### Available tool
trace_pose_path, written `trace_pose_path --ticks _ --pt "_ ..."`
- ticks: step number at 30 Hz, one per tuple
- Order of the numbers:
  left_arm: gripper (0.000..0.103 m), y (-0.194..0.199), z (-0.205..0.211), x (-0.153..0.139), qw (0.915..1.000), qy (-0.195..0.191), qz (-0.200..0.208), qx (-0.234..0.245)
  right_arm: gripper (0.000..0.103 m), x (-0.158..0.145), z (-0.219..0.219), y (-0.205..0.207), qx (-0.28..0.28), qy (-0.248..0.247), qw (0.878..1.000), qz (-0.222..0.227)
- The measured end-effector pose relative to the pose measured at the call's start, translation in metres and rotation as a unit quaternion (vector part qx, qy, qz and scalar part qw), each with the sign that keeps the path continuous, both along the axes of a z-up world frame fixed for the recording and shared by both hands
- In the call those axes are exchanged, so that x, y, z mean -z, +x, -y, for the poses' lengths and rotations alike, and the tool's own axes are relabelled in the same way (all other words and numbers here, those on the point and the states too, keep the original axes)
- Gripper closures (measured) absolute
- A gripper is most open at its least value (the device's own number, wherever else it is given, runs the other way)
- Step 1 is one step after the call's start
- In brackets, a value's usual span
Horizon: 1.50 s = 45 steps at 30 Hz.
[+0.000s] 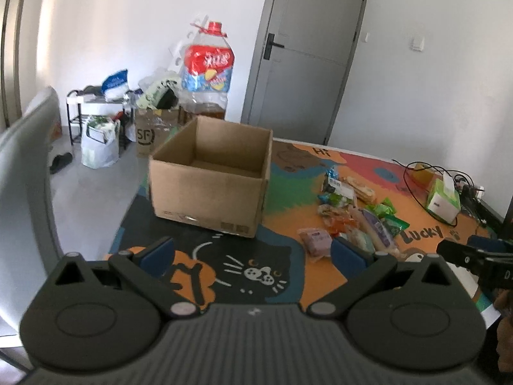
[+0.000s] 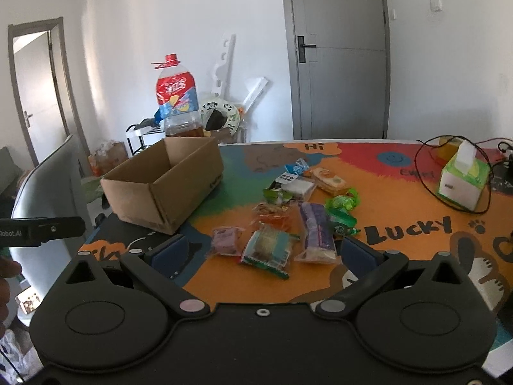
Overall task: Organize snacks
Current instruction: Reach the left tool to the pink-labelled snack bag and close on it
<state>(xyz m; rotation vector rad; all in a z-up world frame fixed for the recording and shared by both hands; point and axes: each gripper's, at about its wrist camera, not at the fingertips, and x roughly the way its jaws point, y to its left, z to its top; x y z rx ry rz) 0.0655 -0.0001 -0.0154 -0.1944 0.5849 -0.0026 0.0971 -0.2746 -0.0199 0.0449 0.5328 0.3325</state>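
Observation:
An open, empty-looking cardboard box (image 1: 210,176) stands on the colourful table mat; it also shows in the right wrist view (image 2: 163,186) at the left. A pile of several wrapped snacks (image 2: 288,215) lies right of the box, also in the left wrist view (image 1: 356,215). A pink packet (image 2: 226,240), a teal packet (image 2: 267,248) and a purple packet (image 2: 315,232) lie nearest my right gripper (image 2: 263,252), which is open and empty above the table's front. My left gripper (image 1: 253,255) is open and empty, in front of the box.
A green-and-white tissue box (image 2: 461,181) with black cables stands at the right. A large oil bottle (image 2: 178,102) stands behind the cardboard box. A grey chair back (image 1: 25,173) is left of the table. A grey door (image 2: 340,54), shelves and bags are beyond.

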Motion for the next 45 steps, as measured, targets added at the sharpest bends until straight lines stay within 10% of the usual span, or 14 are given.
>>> trace_pose_path --ticks 33,45 --pt "0.003 0.113 0.079 0.077 0.9962 -0.026 -0.068 0.049 0.000 0.073 0.029 0.082 -0.027 -0.014 0.999 -0.027" --pt "0.036 0.143 0.087 0.093 0.9956 -0.014 -0.088 0.031 0.030 0.087 0.023 0.123 -0.013 -0.012 0.998 -0.064"
